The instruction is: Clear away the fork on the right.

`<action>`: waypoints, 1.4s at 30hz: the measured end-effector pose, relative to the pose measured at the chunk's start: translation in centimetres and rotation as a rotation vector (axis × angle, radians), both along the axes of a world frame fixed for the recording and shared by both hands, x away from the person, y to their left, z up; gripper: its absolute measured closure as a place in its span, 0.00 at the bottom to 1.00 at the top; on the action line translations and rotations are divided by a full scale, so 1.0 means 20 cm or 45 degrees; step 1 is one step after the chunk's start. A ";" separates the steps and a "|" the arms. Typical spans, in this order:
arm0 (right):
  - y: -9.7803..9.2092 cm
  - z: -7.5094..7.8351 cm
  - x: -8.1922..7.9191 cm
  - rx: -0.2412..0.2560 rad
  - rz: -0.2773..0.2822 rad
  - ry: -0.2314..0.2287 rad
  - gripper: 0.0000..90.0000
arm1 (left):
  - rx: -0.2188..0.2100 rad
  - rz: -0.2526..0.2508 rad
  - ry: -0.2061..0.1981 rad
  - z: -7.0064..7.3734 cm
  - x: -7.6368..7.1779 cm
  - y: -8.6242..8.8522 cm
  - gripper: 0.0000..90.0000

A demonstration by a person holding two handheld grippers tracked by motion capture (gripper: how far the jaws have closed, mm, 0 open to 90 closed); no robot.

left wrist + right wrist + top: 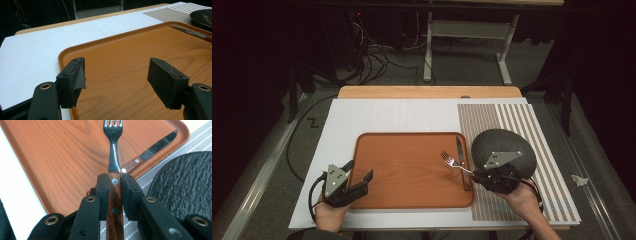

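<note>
We have the right hand-held gripper clamped on the dark wooden handle of the steel fork, tines forward over the right part of the orange wood-grain plastic tray. The left hand-held gripper holds nothing, its jaws spread wide above the tray's near left corner. The wooden-handled steel knife lies along the tray's right rim, beside the round black textured plate on the striped placemat. We judge a level handle and a low, slow descent best before releasing, with the tines clear of the knife.
</note>
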State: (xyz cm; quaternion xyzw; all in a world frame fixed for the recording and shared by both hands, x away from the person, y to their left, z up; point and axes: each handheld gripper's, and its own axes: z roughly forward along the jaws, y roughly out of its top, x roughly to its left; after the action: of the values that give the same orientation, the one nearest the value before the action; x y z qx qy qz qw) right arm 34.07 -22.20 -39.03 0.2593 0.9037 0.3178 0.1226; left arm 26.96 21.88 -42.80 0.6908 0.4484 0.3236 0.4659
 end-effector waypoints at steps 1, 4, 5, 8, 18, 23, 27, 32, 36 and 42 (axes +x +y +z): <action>0.01 0.00 0.00 0.002 -0.004 0.003 0.88 | 0.002 0.000 0.002 0.00 0.00 0.00 0.34; 0.03 0.00 0.01 0.016 -0.024 -0.002 0.88 | 0.002 0.000 0.002 0.00 0.00 0.00 0.33; 0.03 0.00 0.01 0.018 -0.027 -0.002 0.88 | 0.000 0.000 0.001 0.00 0.00 0.00 0.33; 0.05 0.00 0.02 0.014 -0.039 0.008 0.88 | -0.005 0.002 -0.003 0.00 0.00 0.00 0.33; 0.13 -0.01 0.05 0.007 -0.047 0.040 0.88 | -0.002 0.000 0.000 0.00 0.00 0.00 0.33; 0.17 -0.02 0.06 -0.002 -0.043 0.052 0.88 | -0.004 0.002 -0.003 0.00 0.00 0.00 0.33; 0.21 -0.02 0.08 -0.006 -0.048 0.061 0.88 | -0.003 0.001 -0.001 0.00 0.00 0.00 0.33; 0.26 -0.02 0.10 -0.012 -0.038 0.068 0.88 | -0.005 0.000 -0.002 0.00 0.00 0.00 0.33; 0.29 -0.03 0.10 -0.025 -0.043 0.073 0.88 | -0.005 -0.001 -0.003 0.00 0.00 0.00 0.33; 0.32 -0.04 0.12 -0.039 -0.045 0.074 0.88 | -0.003 -0.002 -0.001 0.00 0.00 0.00 0.33</action>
State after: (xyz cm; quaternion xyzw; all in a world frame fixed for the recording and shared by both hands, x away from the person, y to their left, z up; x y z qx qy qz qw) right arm 36.55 -15.83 -39.81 0.2822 0.9070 0.2939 0.1060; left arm 26.95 21.93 -42.79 0.6904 0.4482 0.3229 0.4672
